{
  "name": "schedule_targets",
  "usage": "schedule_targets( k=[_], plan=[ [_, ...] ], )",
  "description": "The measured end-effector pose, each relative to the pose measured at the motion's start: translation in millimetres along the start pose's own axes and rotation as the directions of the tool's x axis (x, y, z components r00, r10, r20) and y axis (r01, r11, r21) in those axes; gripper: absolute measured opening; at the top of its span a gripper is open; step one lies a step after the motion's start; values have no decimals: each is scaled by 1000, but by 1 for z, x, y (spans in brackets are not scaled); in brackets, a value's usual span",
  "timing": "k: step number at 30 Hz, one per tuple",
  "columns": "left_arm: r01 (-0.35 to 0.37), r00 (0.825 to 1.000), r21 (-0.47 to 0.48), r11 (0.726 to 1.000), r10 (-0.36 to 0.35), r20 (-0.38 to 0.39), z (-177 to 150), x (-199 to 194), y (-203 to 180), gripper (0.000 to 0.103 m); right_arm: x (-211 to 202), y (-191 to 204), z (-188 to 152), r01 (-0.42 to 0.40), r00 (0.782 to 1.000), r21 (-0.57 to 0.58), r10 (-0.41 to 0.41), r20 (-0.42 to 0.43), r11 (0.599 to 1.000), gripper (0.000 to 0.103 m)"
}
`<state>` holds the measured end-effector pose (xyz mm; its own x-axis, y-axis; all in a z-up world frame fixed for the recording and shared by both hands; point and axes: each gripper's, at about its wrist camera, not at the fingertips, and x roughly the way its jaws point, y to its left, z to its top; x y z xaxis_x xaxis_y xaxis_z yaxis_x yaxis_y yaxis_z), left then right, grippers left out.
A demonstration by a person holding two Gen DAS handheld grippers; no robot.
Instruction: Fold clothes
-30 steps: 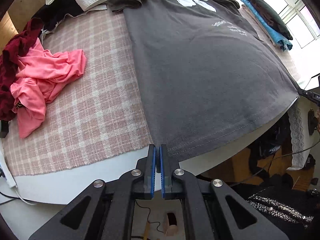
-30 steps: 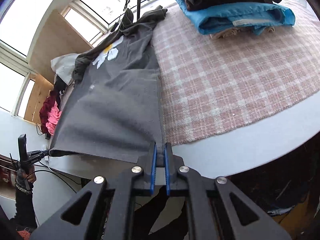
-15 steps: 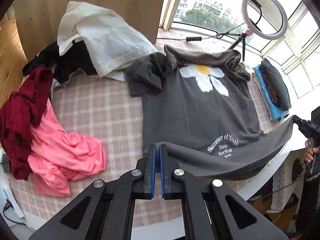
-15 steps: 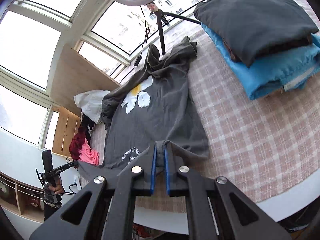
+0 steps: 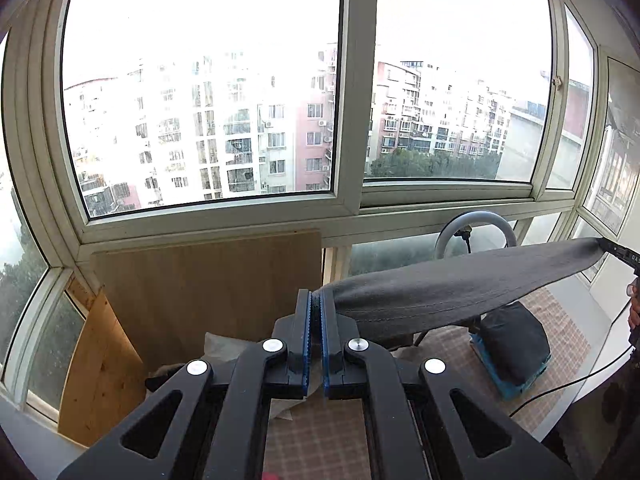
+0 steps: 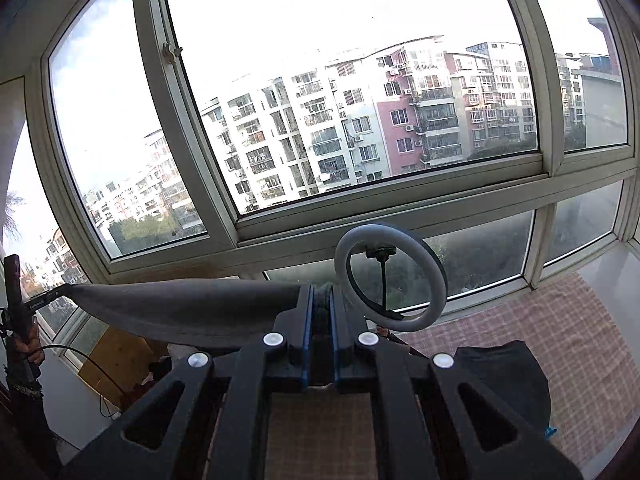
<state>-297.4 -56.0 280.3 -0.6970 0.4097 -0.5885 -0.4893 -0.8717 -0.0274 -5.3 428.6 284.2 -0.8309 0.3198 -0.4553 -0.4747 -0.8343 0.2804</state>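
With the left gripper (image 5: pixel 315 300) and right gripper (image 6: pixel 320 300) each clamped on a hem corner of the grey shirt (image 5: pixel 460 292), stretched taut between them above the checked table (image 6: pixel 520 320), I'd keep tension even and lower both corners together.

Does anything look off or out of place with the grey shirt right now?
Nothing stands out. The grey cotton T-shirt's hem is stretched taut in the air between the left gripper and the right gripper, both clamped on it, above the pink checked bed cover.
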Motion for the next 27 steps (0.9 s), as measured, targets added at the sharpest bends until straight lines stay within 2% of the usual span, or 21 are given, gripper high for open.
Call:
schedule_targets(
  k=[4,8,10,12,15,19,20,22,24,27],
  plan=[
    [2,995,84,996,7,-101,-67,-10,-19,3,-22,-10,-51,17,997,-68,-23,-80,998,7],
    [-3,977,71,997,18,-211,-157,-3,-24,3,-29,-32,-141,-11,980,-87,-6,-197,996,7],
    [12,958,68,998,8,-286,-212,7,-29,3,-24,-48,-193,-17,963,-60,0,-270,998,7],
    [24,926,52,998,-3,-378,-270,21,-33,3,-15,-68,-248,-9,936,-17,2,-353,1000,7],
    [49,860,39,998,-22,-509,-357,45,-41,3,0,-97,-336,11,875,64,21,-483,998,7],
    [51,742,-58,997,-77,-666,-461,85,-43,3,19,-131,-442,66,785,161,48,-618,985,7],
    [37,720,-59,998,-67,-691,-481,93,-43,3,24,-134,-462,79,765,153,38,-643,985,7],
    [26,691,-73,997,-71,-720,-510,105,-45,3,33,-137,-496,108,726,137,15,-687,985,7],
    [19,678,-115,993,-98,-729,-529,111,-42,3,40,-139,-516,129,702,121,-4,-712,984,7],
    [16,680,-128,992,-104,-726,-537,110,-43,3,43,-142,-522,141,694,121,-11,-720,983,7]
  ],
)
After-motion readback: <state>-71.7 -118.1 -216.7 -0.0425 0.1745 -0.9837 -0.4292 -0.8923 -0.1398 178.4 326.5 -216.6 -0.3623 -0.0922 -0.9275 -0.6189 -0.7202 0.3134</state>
